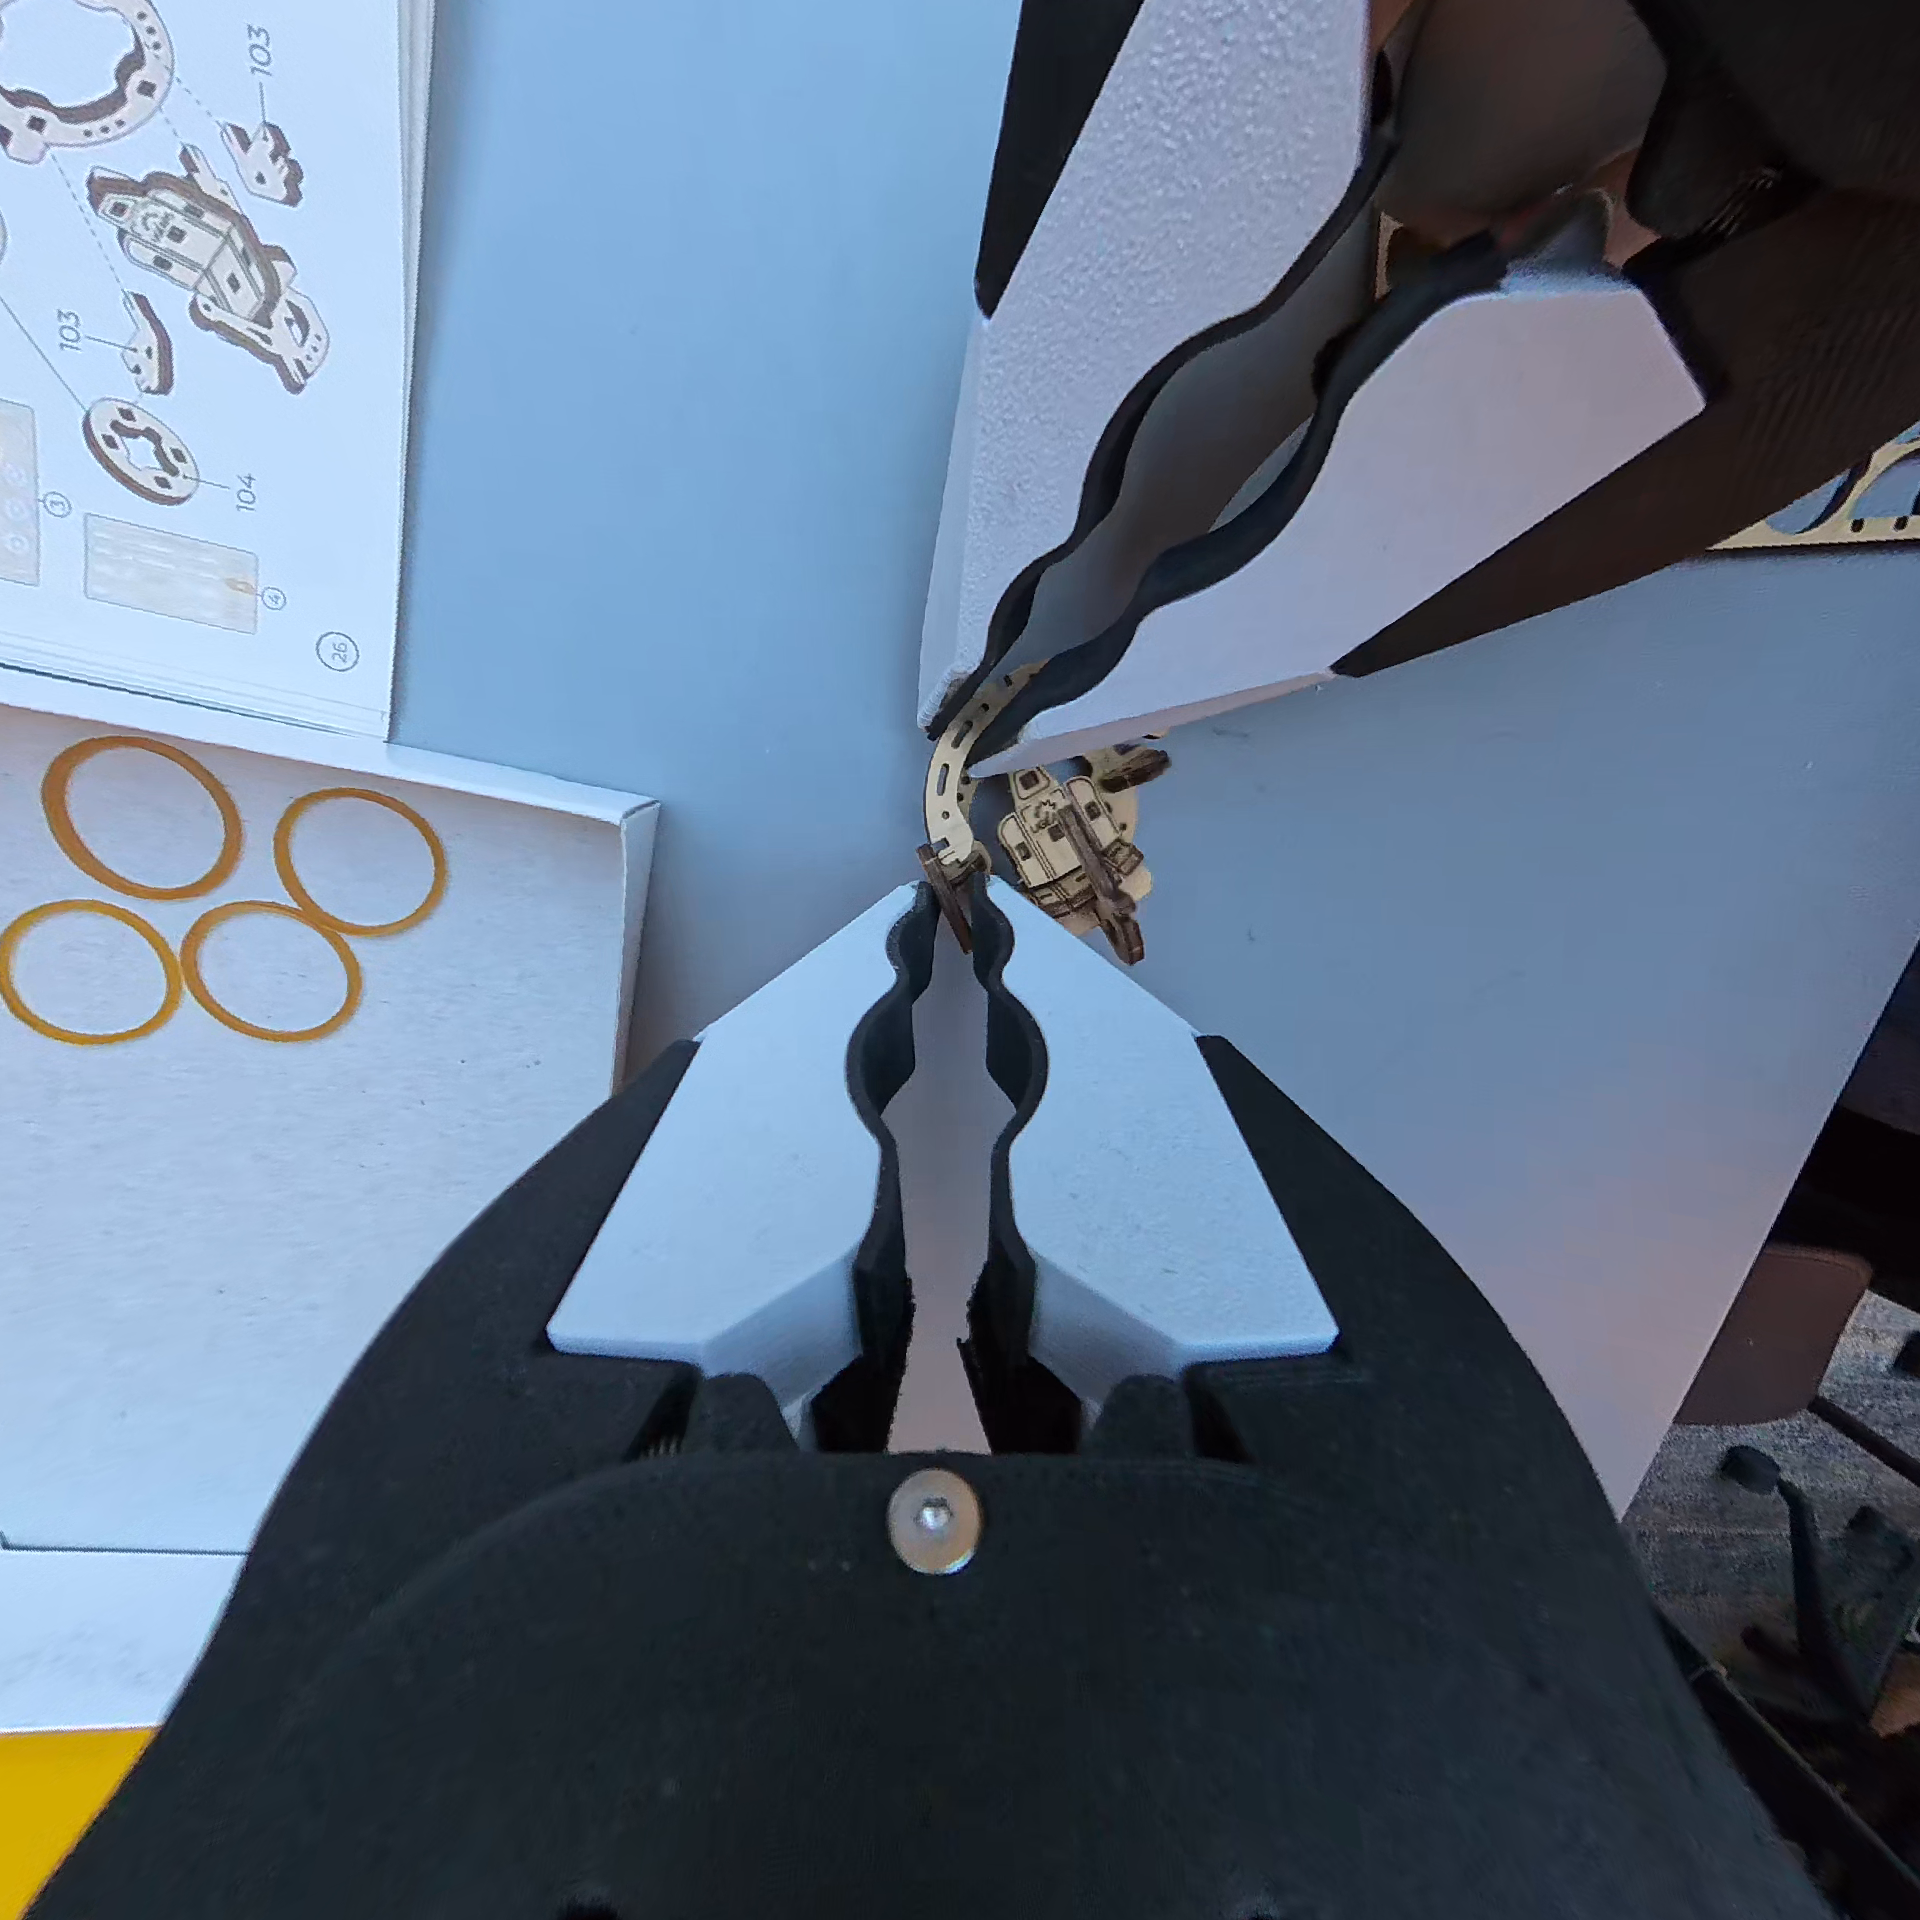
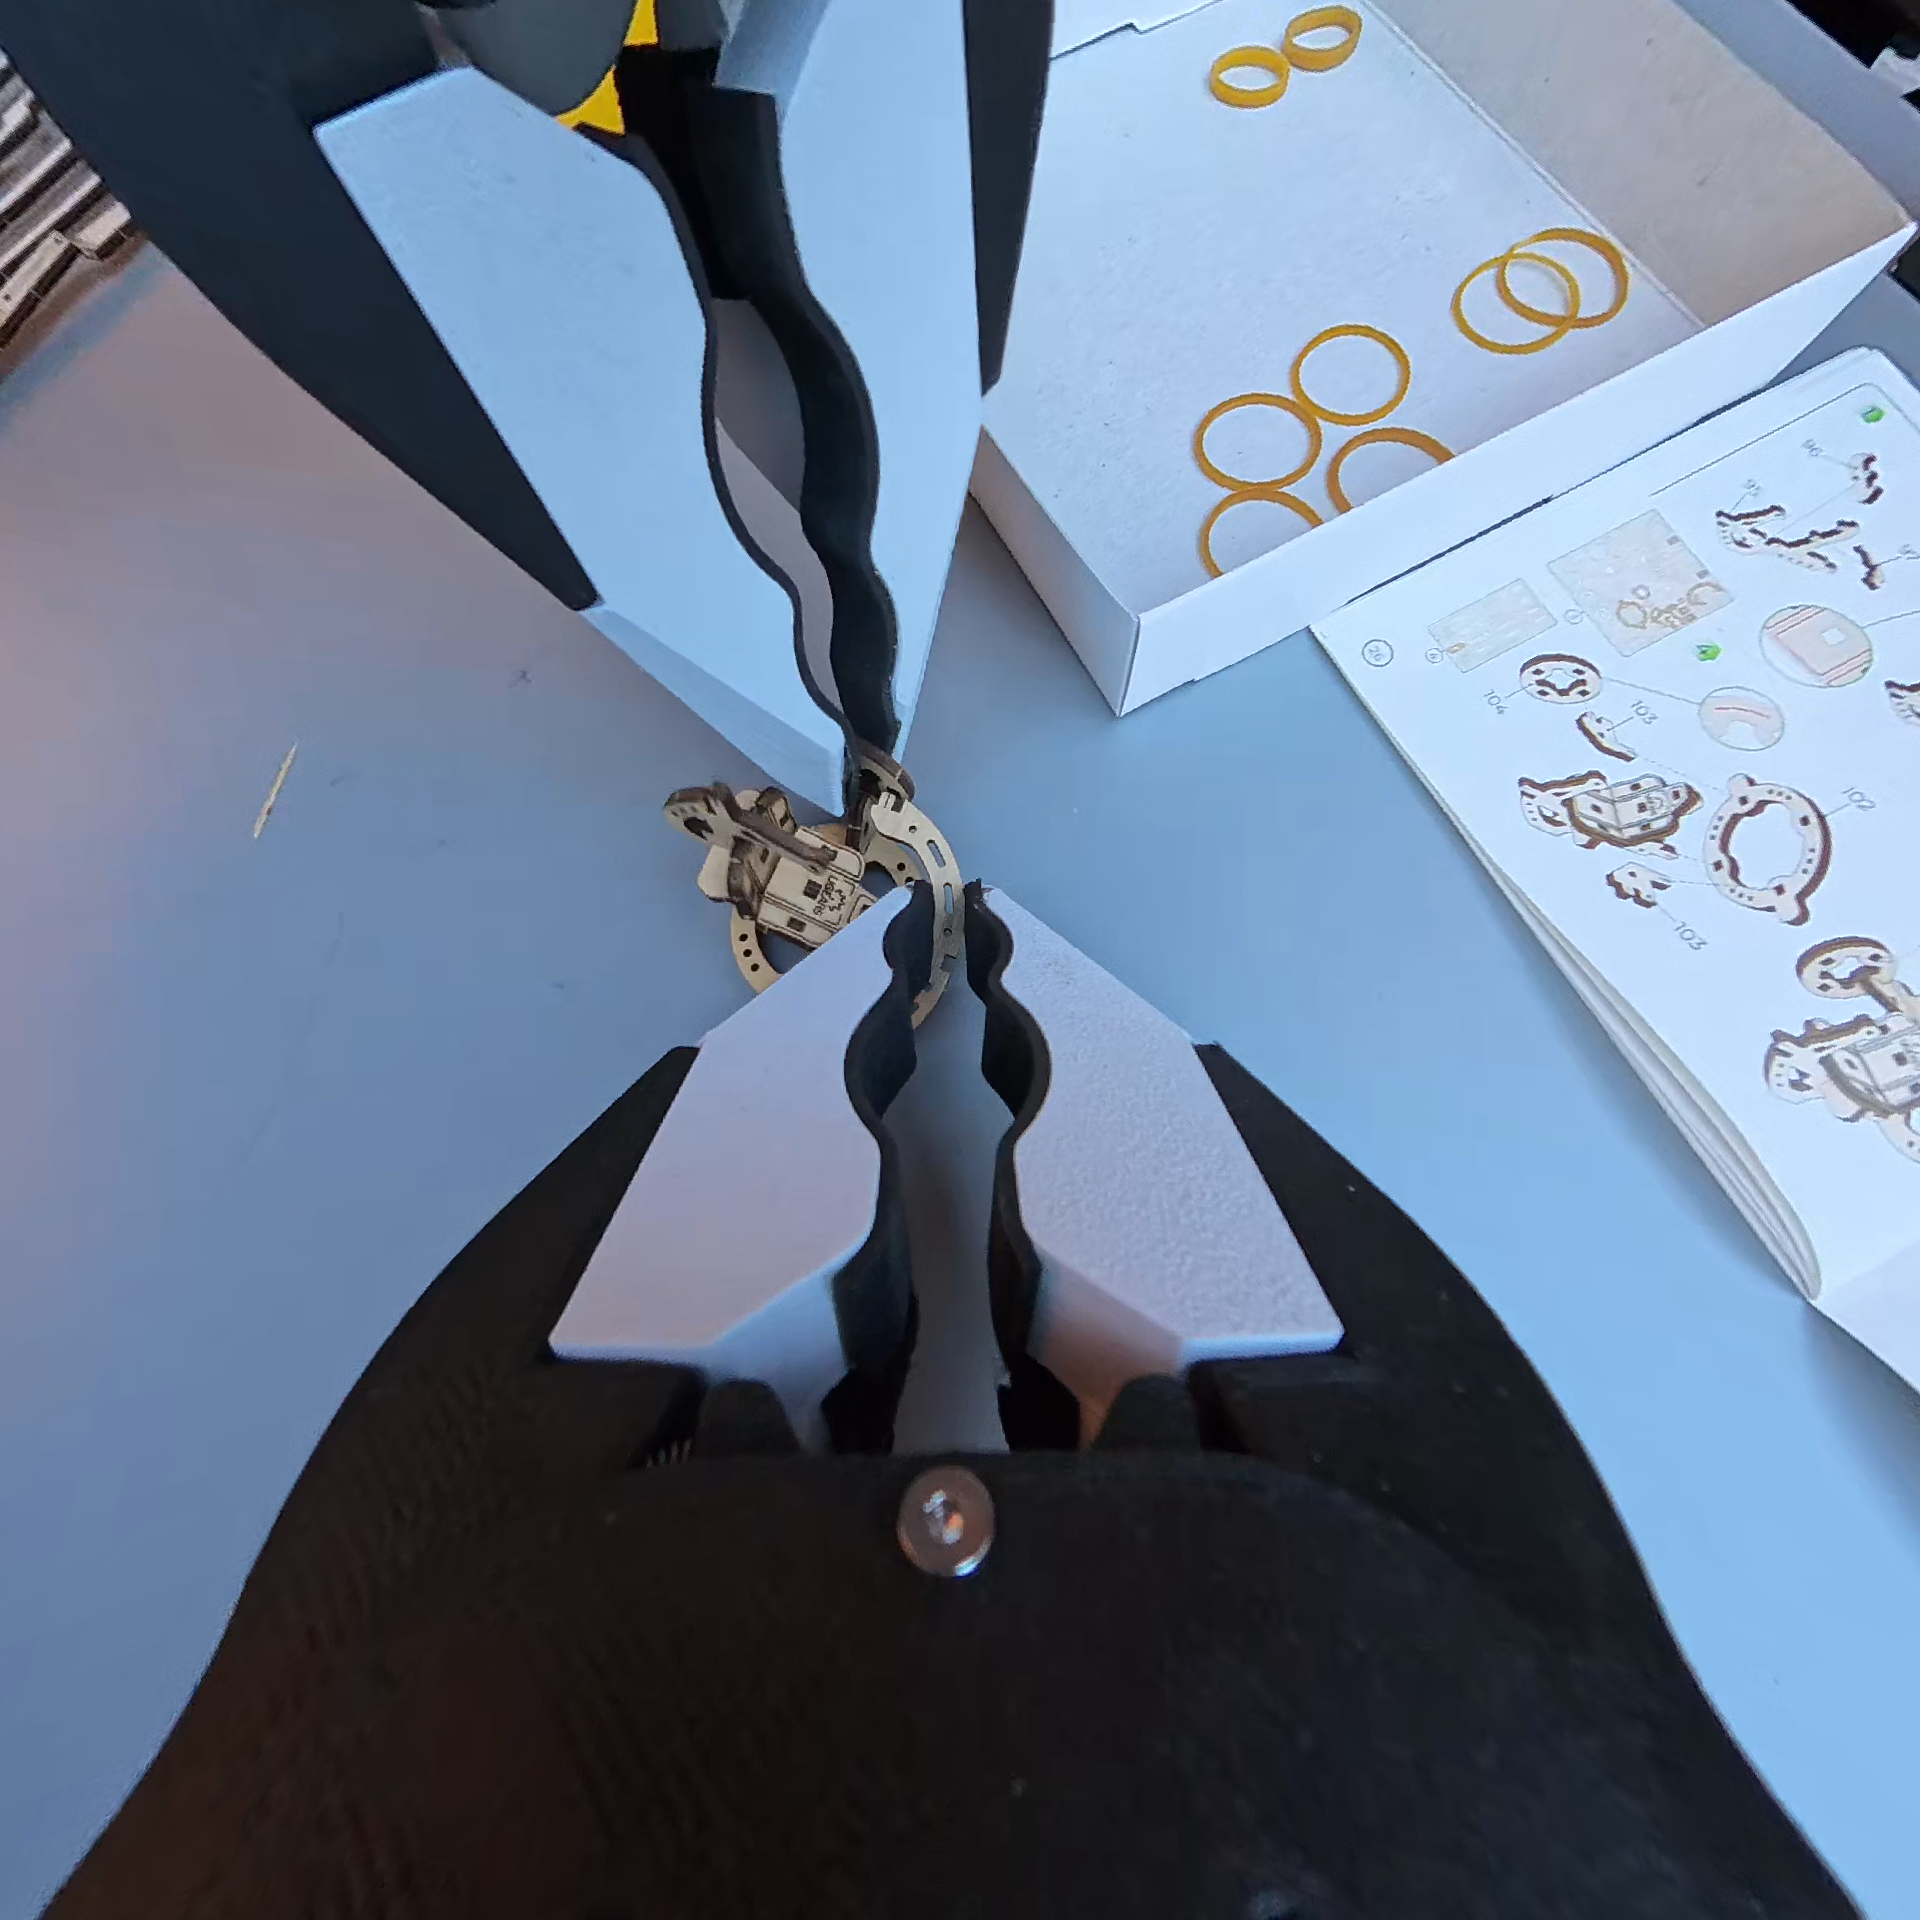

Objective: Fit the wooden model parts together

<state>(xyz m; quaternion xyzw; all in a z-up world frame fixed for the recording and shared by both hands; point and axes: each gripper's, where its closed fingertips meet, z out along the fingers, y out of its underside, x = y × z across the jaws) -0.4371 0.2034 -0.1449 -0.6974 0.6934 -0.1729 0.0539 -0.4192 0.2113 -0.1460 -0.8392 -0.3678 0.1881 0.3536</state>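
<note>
At nine o'clock the rubber bands [image 1: 223, 888] wait in the white box [image 1: 312, 1195]. In the middle, the left gripper [image 1: 951, 899] pinches a small dark wooden clip [image 1: 954, 881] tight, pushing it onto the wooden ring [image 1: 951, 774]. At one o'clock the right gripper [image 1: 971, 717] squeezes the ring so it cannot wiggle.

A pale grey-blue worktop [image 1: 675, 416] is filling most of both views; soft daylight is lying across it; past its right edge a speckled grey carpet [image 1: 1704, 1496] is showing, with dark chair legs [image 1: 1808, 1558] standing on it.
</note>
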